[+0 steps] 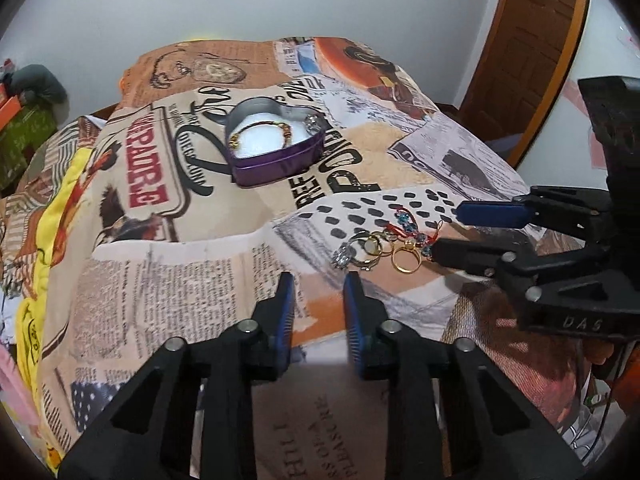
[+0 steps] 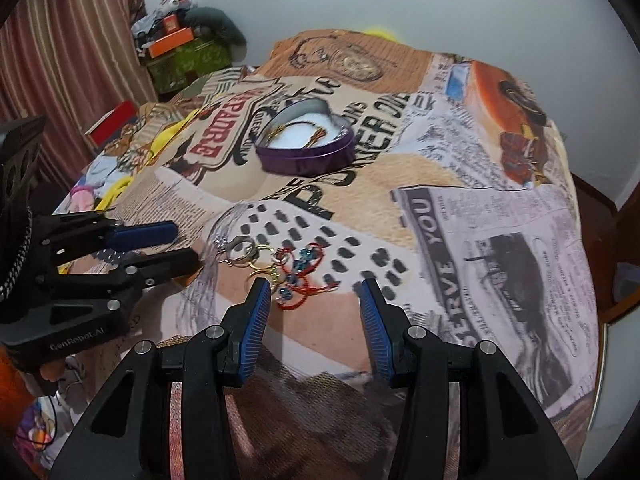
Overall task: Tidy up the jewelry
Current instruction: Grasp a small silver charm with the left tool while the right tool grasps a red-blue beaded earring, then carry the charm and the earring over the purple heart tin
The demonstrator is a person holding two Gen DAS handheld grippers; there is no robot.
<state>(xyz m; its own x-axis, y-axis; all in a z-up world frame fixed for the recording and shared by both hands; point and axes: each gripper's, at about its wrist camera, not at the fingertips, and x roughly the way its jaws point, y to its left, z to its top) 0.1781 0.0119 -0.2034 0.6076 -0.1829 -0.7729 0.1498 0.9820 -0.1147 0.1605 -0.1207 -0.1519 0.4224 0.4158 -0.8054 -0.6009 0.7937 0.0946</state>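
Two black hand-held grippers with blue pads hover empty over a newspaper-print cloth [image 1: 168, 240]: the left hand-held gripper [image 1: 319, 280] narrowly parted, the right hand-held gripper [image 2: 312, 286] wide. Loose gold rings [image 2: 256, 258] and a red-and-blue beaded bracelet [image 2: 298, 276] lie just ahead of the right one, well apart from the purple heart-shaped tin [image 1: 276, 142] holding a gold bracelet [image 1: 260, 130]. Only the left view shows the wooden door [image 1: 532, 40] and "DAS"; only the right shows striped curtains [image 2: 76, 60], "GenRobot.AI" and "SERVE YOU".

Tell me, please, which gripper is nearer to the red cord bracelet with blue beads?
Right. The right gripper hovers just short of the red cord bracelet; the left gripper sits farther off, beyond the rings.
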